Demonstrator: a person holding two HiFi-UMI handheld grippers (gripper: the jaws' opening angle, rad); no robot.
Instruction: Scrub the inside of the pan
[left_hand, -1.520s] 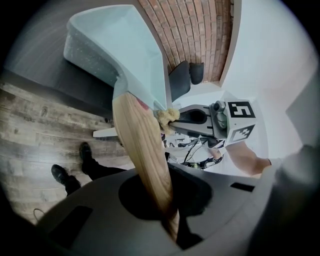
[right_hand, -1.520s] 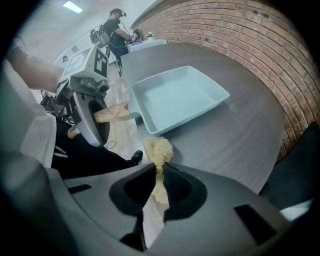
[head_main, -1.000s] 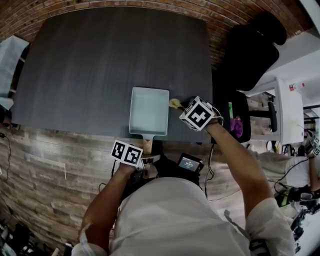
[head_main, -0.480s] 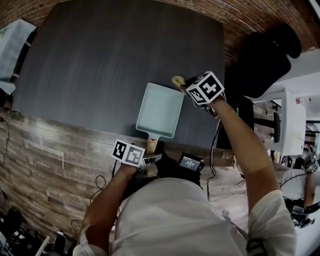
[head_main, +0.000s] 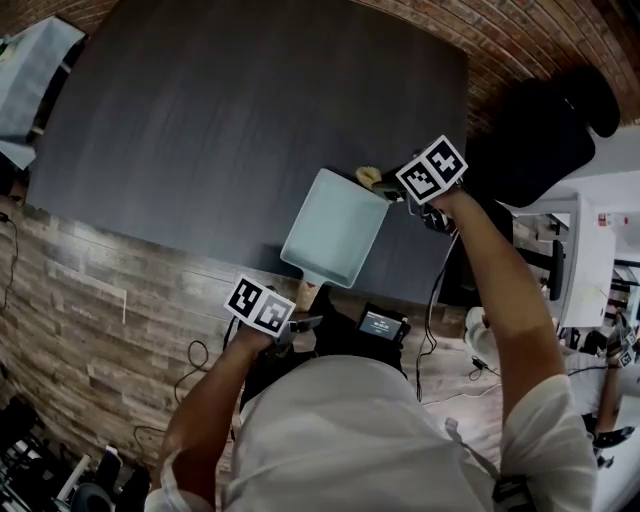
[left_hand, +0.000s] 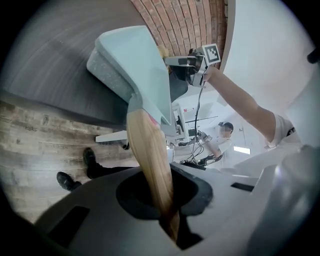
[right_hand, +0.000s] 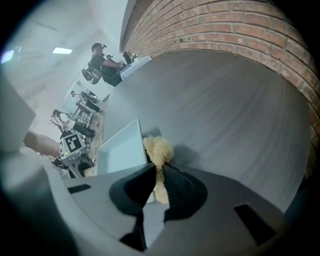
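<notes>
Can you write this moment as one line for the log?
left gripper: just closed on pan handle | right gripper: shut on yellow scrubber | scrubber: beside pan rim, not inside

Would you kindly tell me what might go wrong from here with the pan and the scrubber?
The left gripper holds the pan only by its wooden handle, tilted at the table edge; pressure could twist it in the jaws or tip it off. The scrubber, pinched thinly in the right gripper, sits outside the pan and may snag on its edge and pull free.
</notes>
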